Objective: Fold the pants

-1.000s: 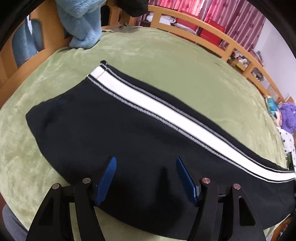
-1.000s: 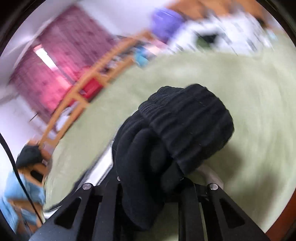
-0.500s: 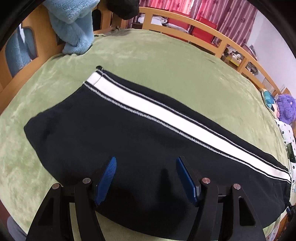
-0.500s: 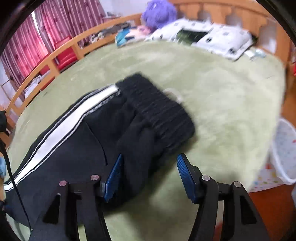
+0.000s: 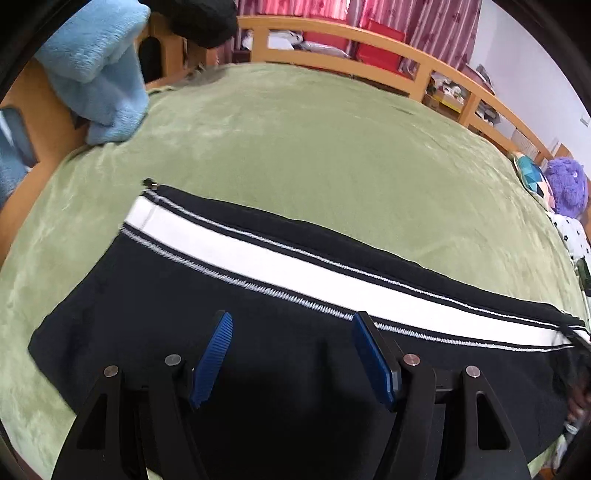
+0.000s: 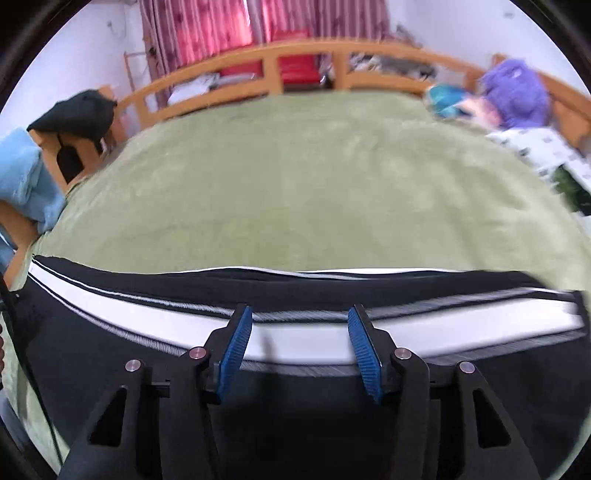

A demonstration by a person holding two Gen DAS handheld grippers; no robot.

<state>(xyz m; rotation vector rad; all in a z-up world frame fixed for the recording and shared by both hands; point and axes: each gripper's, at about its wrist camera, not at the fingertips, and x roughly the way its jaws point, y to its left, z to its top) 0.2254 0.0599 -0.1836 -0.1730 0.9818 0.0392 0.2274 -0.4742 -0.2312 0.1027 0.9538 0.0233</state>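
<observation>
Black pants [image 5: 155, 317] with a white side stripe [image 5: 280, 262] lie flat on a green bed cover [image 5: 314, 140]. My left gripper [image 5: 291, 332] is open and empty, just above the black cloth near the leg end. In the right wrist view the pants [image 6: 110, 354] stretch across the frame with the white stripe [image 6: 303, 339] under my right gripper [image 6: 299, 328], which is open and empty. That view is blurred by motion.
A wooden bed rail [image 5: 369, 62] runs around the far side. A light blue blanket [image 5: 99, 74] and a black garment [image 5: 199, 18] hang on the rail at the left. A purple plush toy [image 5: 567, 188] and pillows sit at the right.
My right gripper let go of the bunched black waistband, opened, and swung to face across the laid-out pants. My left gripper moved slightly, staying open over the cloth.
</observation>
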